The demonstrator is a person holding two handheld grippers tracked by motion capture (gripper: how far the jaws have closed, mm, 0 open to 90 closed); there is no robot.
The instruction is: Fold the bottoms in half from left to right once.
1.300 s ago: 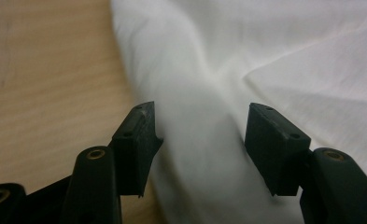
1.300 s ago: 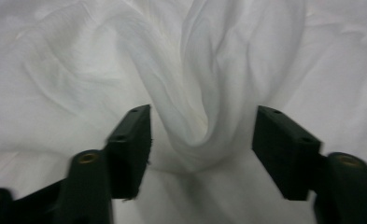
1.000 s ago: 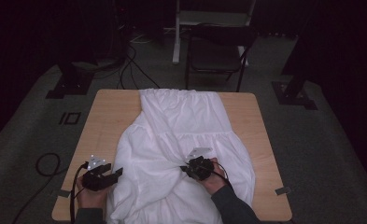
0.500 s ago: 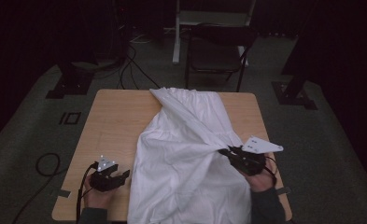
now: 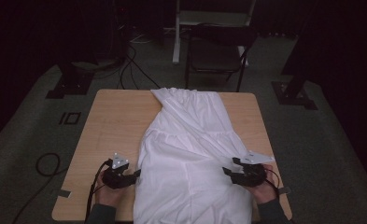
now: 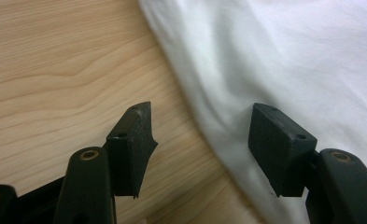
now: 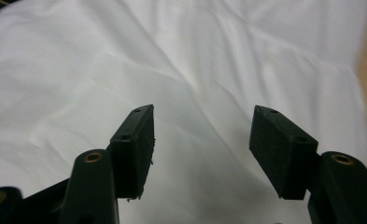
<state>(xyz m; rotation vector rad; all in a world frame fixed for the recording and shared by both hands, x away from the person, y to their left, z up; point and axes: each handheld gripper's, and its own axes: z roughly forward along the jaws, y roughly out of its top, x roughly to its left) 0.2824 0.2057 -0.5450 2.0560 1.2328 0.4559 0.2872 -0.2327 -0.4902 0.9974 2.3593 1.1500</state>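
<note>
White cloth (image 5: 190, 154), a gathered garment by the look of it, lies lengthwise down the middle of the wooden table (image 5: 111, 126), its narrow end near the far edge and its wide end hanging off the near edge. A second ago it spread broader at the far end and bunched around the right gripper (image 5: 236, 169) near its centre. Now the far part is folded into a slimmer strip, and the right side has been drawn outward, so the lower half lies flatter and wider.

That right gripper has travelled from the middle of the cloth out to its right border. Its jaws, pinched almost shut a second ago, have just been opening and now stand wide; in the right gripper view (image 7: 202, 135) plain cloth (image 7: 181, 70) lies beneath the gap with nothing pressed between the pads.

Over on the other side, the left gripper (image 5: 135, 174) has slid in from the bare wood to the cloth's left border. Its jaws stand wide too. In the left gripper view (image 6: 202, 133) one jaw hangs over the table (image 6: 55, 70) and the other over the cloth (image 6: 284, 56), with the cloth's border running between them, ungripped.
</note>
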